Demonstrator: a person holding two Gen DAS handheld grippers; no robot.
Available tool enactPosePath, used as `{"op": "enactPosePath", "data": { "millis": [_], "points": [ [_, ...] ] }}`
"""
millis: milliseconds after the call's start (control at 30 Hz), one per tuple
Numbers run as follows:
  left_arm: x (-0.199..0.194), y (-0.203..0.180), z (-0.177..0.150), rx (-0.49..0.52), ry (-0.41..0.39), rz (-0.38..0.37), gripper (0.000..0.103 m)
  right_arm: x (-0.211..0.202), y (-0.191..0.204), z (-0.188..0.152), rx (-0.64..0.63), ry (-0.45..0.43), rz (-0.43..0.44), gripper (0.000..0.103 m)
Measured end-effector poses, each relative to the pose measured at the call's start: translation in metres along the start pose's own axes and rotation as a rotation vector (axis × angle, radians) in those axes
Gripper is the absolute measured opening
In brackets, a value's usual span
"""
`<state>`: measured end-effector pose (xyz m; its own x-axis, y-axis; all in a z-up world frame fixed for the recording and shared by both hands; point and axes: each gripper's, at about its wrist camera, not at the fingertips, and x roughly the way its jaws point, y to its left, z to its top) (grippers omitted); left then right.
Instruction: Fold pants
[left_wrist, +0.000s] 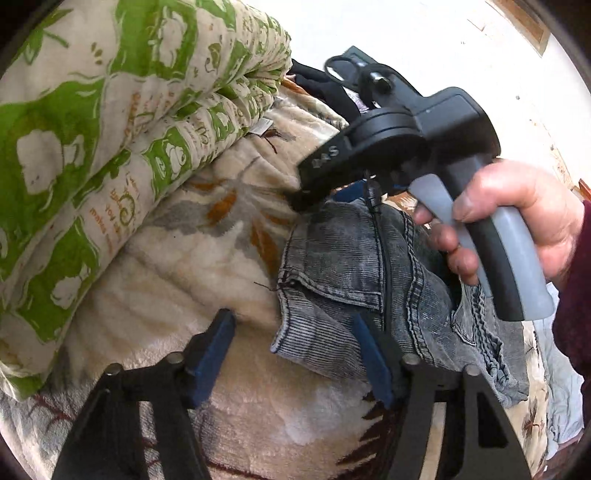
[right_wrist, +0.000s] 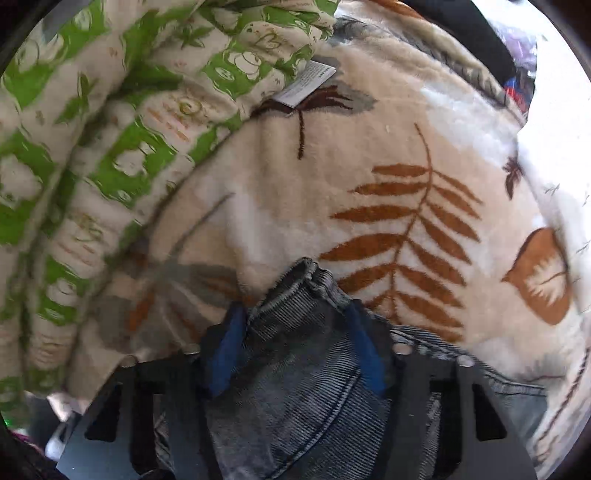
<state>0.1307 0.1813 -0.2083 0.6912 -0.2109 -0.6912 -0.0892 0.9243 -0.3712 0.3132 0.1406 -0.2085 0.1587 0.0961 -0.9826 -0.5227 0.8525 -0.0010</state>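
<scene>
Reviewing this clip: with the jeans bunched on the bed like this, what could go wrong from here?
1. The left gripper is open with only one finger against the jeans, so closing may miss the edge.
2. The right gripper straddles a bunched waistband; pulling could fold it crooked.
3. The green quilt crowds the plush blanket, leaving little room to spread the jeans.

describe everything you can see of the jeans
The jeans are grey, acid-washed denim with dark double stitching, a pocket and a hemmed edge. They lie bunched on a cream fleece blanket printed with leaves. The right hand-held gripper has a fold of them between its blue fingers; the left hand-held gripper stands open at their edge, one finger over the denim.
</scene>
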Motion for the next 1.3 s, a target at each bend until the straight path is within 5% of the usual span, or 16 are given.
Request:
{"op": "enactPosePath", "data": {
  "millis": [133, 200, 567, 900, 1300],
  "points": [
    [-0.002, 0.009, 0.005, -0.030, -0.007, -0.019, 0.042, -0.011, -0.020, -0.004, 0.078, -0.008, 0.031, 0.020],
    [-0.003, 0.011, 0.006, -0.041, -0.004, -0.025, 0.042, -0.018, -0.023, -0.010, 0.087, -0.016, 0.040, 0.017],
    [-0.014, 0.010, 0.004, -0.040, -0.018, -0.044, 0.042, -0.069, -0.054, -0.040, 0.186, -0.138, 0.174, 0.016],
    [-0.026, -0.007, 0.004, 0.014, -0.057, -0.121, 0.025, -0.115, -0.061, -0.062, 0.212, -0.266, 0.247, 0.016],
    [-0.064, -0.057, -0.003, 0.146, -0.111, -0.319, 0.021, -0.165, -0.095, -0.123, 0.281, -0.409, 0.275, 0.014]
  ]
}}
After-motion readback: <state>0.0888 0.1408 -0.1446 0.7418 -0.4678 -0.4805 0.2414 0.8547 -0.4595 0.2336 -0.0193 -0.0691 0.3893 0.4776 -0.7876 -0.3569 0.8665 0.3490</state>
